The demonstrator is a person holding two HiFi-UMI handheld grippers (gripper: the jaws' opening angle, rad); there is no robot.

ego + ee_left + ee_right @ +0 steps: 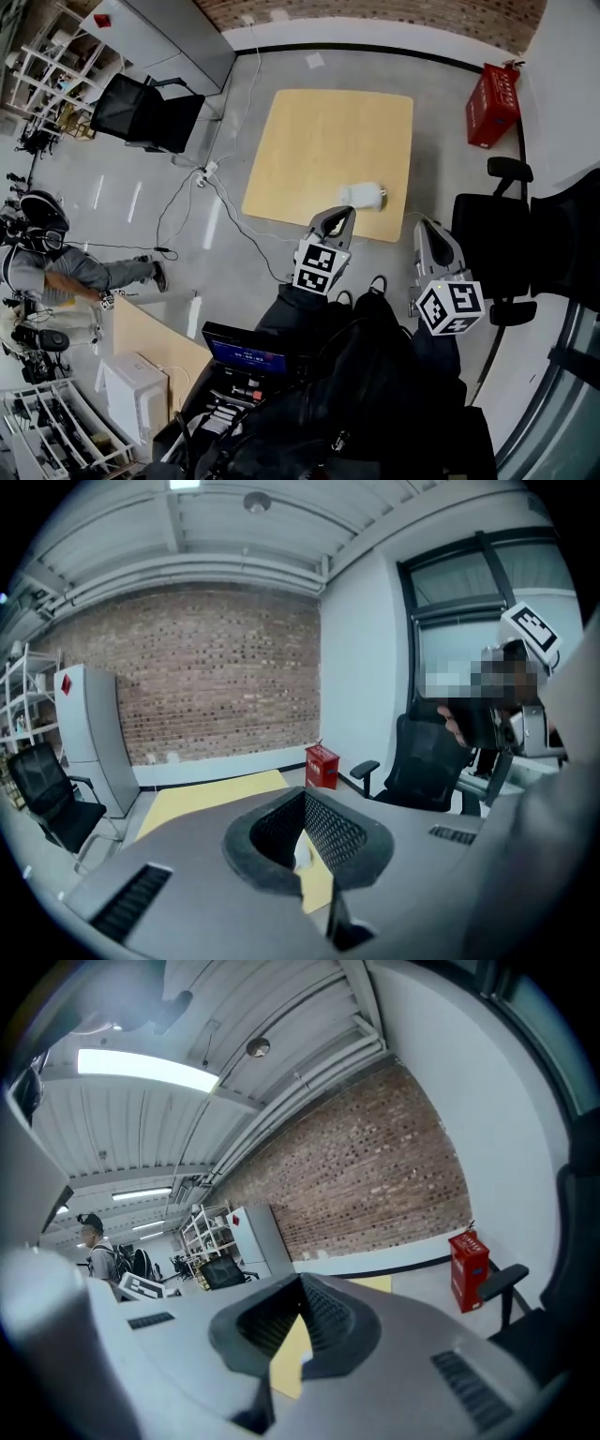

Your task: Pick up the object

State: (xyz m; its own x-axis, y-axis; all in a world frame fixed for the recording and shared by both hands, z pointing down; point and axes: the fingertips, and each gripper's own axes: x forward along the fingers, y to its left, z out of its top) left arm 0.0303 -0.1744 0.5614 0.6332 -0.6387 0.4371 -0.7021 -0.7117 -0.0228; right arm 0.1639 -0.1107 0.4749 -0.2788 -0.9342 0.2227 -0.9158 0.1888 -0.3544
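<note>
I take this for an office-style lab: a bare brick wall (187,677), a grey concrete floor (141,202), black swivel chairs (150,112), open shelves (58,58) of gear, cables (208,172) trailing across the floor, a plain wooden tabletop (319,150), and strip lights (145,1068) overhead.

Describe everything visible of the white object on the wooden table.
The white object is small, pale and rounded, apparently lying on its side; its material cannot be told from this far. It rests alone on the light wooden table, near the edge closest to the person. The left gripper, tongs shut, hangs just short of it, apparently not touching.
</note>
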